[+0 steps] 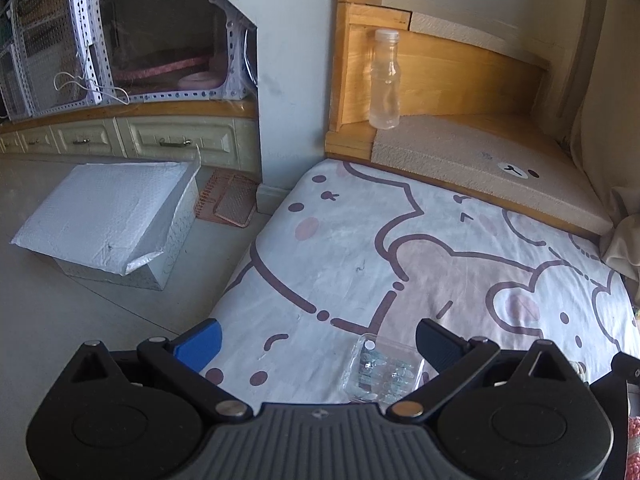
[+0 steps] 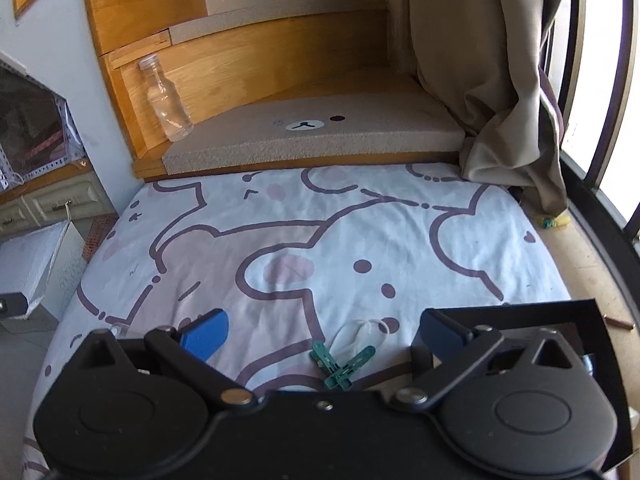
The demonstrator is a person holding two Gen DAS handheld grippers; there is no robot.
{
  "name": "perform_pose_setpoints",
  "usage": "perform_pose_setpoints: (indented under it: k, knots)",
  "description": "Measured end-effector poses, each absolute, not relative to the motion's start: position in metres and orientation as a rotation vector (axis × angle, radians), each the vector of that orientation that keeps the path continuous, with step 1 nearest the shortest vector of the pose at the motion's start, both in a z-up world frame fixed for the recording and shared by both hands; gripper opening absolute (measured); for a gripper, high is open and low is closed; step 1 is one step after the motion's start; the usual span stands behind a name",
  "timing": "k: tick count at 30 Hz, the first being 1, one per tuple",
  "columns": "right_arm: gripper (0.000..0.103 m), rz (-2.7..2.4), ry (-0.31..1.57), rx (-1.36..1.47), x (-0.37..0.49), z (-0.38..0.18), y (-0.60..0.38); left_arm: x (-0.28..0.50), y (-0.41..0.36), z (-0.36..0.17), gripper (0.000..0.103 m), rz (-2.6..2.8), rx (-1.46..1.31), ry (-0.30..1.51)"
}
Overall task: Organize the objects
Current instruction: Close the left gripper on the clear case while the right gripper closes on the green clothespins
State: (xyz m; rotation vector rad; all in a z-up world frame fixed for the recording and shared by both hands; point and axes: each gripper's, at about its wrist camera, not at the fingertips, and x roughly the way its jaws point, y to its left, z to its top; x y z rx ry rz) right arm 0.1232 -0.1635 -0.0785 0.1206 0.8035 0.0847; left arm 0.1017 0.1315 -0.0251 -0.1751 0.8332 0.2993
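Clothespins [image 2: 342, 364], green, two of them crossed, lie on your bedsheet [image 2: 360, 232] with a white loop of cord [image 2: 362, 334] touching them, right in front of your right gripper [image 2: 320, 334]. That gripper's jaws stand wide apart with nothing between the pads; the pins sit on the sheet in the gap, closer to the dark right finger [image 2: 440, 330] than to the blue left one [image 2: 206, 338]. A black box [image 2: 560, 316] sits on the sheet at the right finger, partly hidden behind it; whether they touch you can't tell. Your left gripper [image 1: 318, 344] is also spread wide and holds nothing. A clear plastic case [image 1: 380, 372] with small pale items inside lies on the sheet between its fingers, near the dark right finger [image 1: 438, 346], well apart from the blue one [image 1: 198, 344]; no pad presses on it. Past the far edge of the sheet there's a grey cushion [image 2: 320, 136] with a bear face on a wooden step, and a clear bottle [image 1: 385, 80] with a cap stands upright on the cushion's left corner against the wood panel. Left of the sheet, on the floor, is a white padded parcel [image 1: 108, 216]. A beige curtain [image 2: 500, 100] hangs off the sheet's far right corner.
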Motion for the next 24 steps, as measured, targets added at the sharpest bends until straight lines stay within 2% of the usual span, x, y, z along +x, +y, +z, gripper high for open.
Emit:
perform_pose_setpoints:
  k: [5, 8, 16, 17, 21, 24]
  knots:
    - [0.086, 0.063, 0.836, 0.256, 0.142, -0.094, -0.174, 0.116, 0.135, -0.042, 0.085, 0.266, -0.192, 0.876]
    - [0.079, 0.050, 0.889, 0.318, 0.154, -0.108, -0.176, 0.125, 0.133, -0.052, 0.080, 0.239, -0.186, 0.903]
    - [0.072, -0.002, 1.059, 0.332, 0.176, -0.146, -0.172, 0.150, 0.122, -0.084, 0.080, 0.157, -0.132, 0.976]
    - [0.067, -0.018, 1.066, 0.308, 0.178, -0.147, -0.170, 0.153, 0.122, -0.088, 0.081, 0.153, -0.131, 0.985]
    - [0.068, -0.052, 1.108, 0.195, 0.184, -0.151, -0.163, 0.164, 0.120, -0.103, 0.082, 0.134, -0.141, 1.013]
    - [0.068, -0.055, 1.140, 0.110, 0.186, -0.155, -0.154, 0.170, 0.116, -0.112, 0.087, 0.113, -0.147, 1.028]
